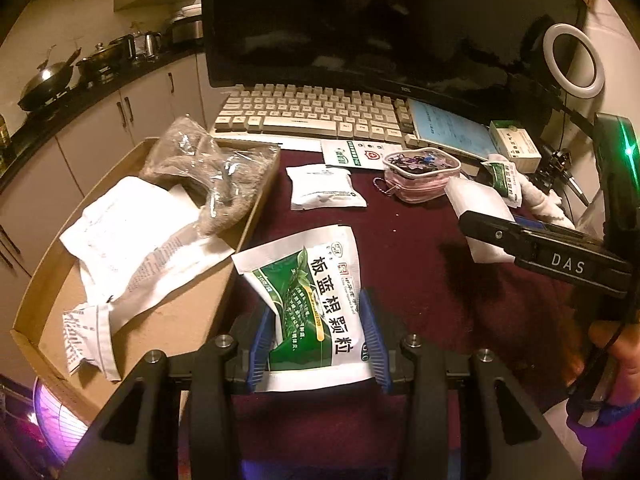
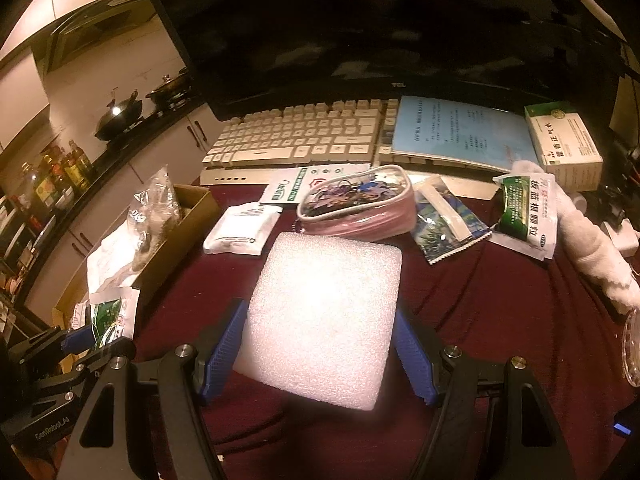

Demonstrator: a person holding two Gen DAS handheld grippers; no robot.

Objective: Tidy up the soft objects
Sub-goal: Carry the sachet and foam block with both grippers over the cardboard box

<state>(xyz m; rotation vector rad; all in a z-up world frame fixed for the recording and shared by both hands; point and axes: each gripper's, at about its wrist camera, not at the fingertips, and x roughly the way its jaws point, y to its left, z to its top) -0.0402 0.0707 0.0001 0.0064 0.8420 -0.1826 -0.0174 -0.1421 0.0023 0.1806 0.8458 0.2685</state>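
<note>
Left wrist view: I see my left gripper angled down toward the table, its blue pads closed on the lower part of a green-and-white sachet. The sachet stands up out of the grip, tilted, just beside the long right wall of the cardboard box that sits along the table's left edge. In the box lie a crumpled white paper bag and a grey fuzzy item in clear wrap, the latter at the far end.

To the right in the same view, my right gripper shows side-on, with a hand on its grip at the frame's right edge.

In the right wrist view, the right gripper also tilts downward, with a white foam block clamped between its blue pads; both pads press on the block's sides. The block is held above the dark red table cover, nearer the front edge.

Beyond it, toward the back edge, lie a white sachet, a pink pouch with a clear top, a blue-green packet, a second green-and-white sachet and a rolled white towel toward the right edge. A keyboard and a monitor stand at the back.
</note>
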